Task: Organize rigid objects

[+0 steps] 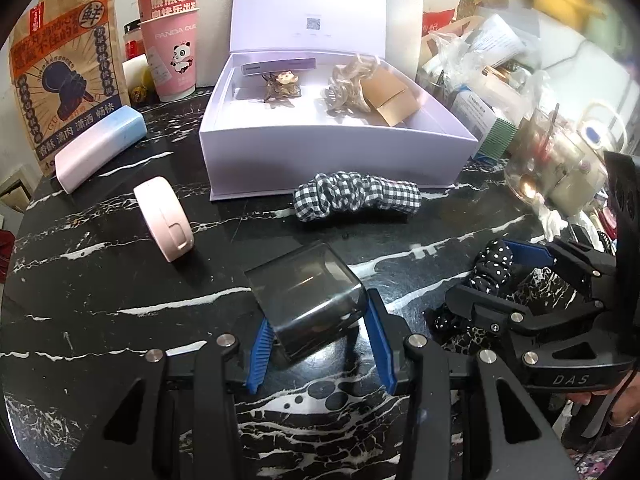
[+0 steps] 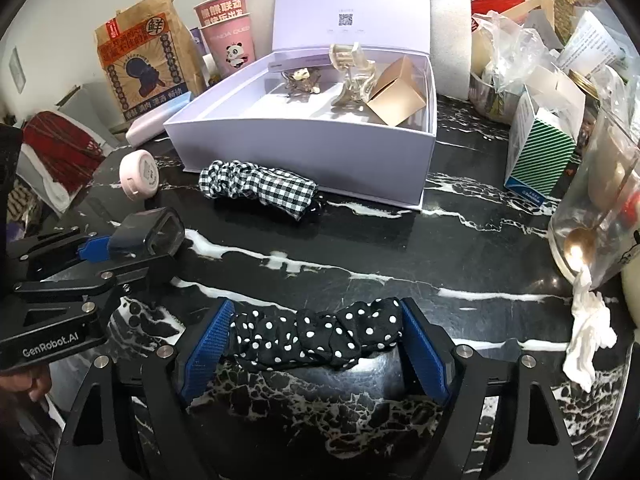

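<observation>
Left gripper [image 1: 320,340] is clamping a smoky box [image 1: 306,304]; right gripper [image 2: 316,344] is bracketing a dotted scrunchie [image 2: 316,336]. Open white box [image 2: 304,140] is holding hair clips [image 2: 354,76] and a tan carton [image 2: 396,94].

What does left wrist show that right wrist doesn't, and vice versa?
Left wrist only: the long pink-to-blue gradient case in full, and the smoky transparent square box seen between the left tongs, pads against its sides.

Right wrist only: crumpled white tissue, and the black polka-dot scrunchie in full between the right tongs, pads at its ends; contact unclear.

Both: open lilac cardboard box, gingham scrunchie, round pink case, black marble tabletop.
</observation>
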A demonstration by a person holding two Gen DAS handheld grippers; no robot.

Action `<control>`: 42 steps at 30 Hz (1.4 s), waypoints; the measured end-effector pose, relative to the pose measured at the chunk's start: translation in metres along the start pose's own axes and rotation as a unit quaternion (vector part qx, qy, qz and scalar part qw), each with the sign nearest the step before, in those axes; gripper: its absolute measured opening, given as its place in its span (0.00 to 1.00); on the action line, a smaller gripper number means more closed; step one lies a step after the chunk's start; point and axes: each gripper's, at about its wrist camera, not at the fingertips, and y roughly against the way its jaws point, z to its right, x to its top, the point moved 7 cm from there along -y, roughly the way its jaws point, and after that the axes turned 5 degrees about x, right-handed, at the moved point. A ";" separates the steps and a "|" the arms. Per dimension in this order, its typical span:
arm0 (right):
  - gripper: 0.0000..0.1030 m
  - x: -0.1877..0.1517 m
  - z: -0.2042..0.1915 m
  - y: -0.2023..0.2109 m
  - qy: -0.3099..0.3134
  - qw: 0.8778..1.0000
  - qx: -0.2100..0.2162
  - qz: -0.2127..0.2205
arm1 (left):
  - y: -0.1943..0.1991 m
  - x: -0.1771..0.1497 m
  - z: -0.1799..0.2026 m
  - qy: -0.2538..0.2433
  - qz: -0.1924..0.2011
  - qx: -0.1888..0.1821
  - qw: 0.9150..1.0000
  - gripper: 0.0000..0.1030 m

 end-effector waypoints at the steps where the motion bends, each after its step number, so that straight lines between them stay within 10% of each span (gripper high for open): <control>1: 0.80 0.000 0.000 0.001 -0.002 1.000 0.003 0.001 | 0.001 0.000 0.001 0.000 0.001 -0.005 1.000 0.41; 38: 0.80 -0.005 -0.001 0.014 -0.014 0.999 0.029 0.007 | -0.008 0.004 0.002 -0.006 0.006 0.018 1.000 0.41; 42: 0.80 -0.005 0.002 0.014 -0.018 0.999 0.027 0.007 | 0.001 0.008 0.003 -0.008 0.026 0.010 1.000 0.15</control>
